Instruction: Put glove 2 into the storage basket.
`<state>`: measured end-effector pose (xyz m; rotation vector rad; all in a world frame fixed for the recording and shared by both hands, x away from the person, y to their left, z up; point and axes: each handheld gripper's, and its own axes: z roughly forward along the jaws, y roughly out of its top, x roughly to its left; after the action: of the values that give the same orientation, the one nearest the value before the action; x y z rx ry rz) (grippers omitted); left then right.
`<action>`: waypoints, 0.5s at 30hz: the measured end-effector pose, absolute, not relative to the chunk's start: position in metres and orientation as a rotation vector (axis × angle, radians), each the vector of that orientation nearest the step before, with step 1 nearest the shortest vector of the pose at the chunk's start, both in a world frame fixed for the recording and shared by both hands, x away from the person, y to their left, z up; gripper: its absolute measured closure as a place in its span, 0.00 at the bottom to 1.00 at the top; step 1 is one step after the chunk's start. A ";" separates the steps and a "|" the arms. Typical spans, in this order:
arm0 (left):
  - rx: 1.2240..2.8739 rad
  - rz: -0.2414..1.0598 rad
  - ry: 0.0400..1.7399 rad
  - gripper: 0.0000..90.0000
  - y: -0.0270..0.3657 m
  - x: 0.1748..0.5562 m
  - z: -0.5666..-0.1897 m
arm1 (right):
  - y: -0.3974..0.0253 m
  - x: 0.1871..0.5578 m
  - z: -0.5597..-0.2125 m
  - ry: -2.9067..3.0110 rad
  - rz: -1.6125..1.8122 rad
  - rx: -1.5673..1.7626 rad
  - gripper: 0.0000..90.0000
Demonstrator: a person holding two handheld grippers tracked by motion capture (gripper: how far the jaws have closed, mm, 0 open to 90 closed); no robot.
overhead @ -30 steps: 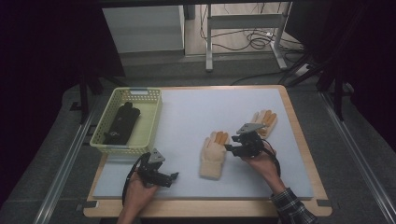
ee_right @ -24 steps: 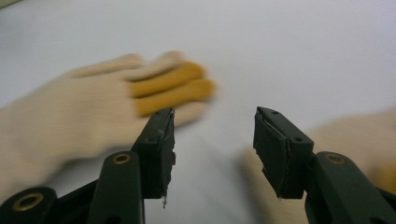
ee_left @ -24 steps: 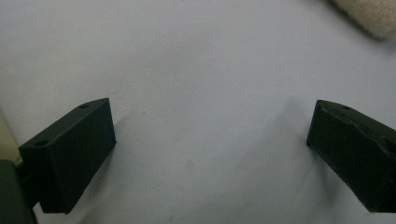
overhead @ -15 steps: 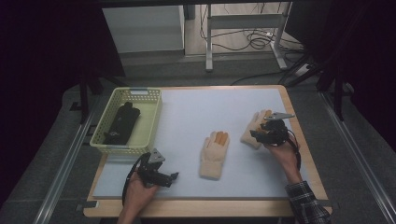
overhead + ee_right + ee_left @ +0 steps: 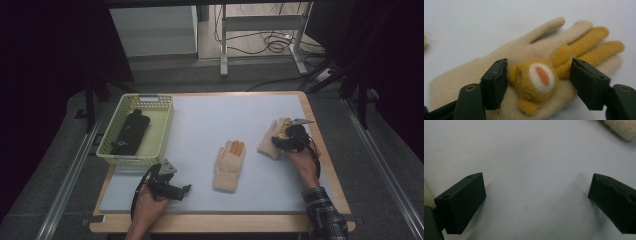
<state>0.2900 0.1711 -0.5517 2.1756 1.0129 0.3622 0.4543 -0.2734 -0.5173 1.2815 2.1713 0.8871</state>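
A: What is seen nearest the person?

B: The left hand-held gripper [image 5: 186, 189] is rested on the tabletop [image 5: 200, 120] at the front, jaws spread wide with nothing between them.

A: And a little farther in?

B: One cream glove [image 5: 230, 165] is laid flat mid-table, untouched. To its right, the right hand-held gripper [image 5: 537, 82] is lowered over the second glove [image 5: 529, 82], jaws parted on either side of its orange bear patch [image 5: 536, 80]; no grip is closed yet.

A: At the far left?

B: A yellow basket [image 5: 162, 132] is found there, with a dark object [image 5: 131, 131] already inside. The gloves are judged still to be gathered; neither has been lifted.
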 end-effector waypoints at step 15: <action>2.176 0.362 1.013 0.02 0.171 0.290 -0.552 | -0.275 0.441 -0.507 2.154 0.935 1.258 0.66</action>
<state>0.2901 0.1711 -0.5517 2.1760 1.0129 0.3619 0.4405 -0.2747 -0.5070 1.2576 2.1539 0.9347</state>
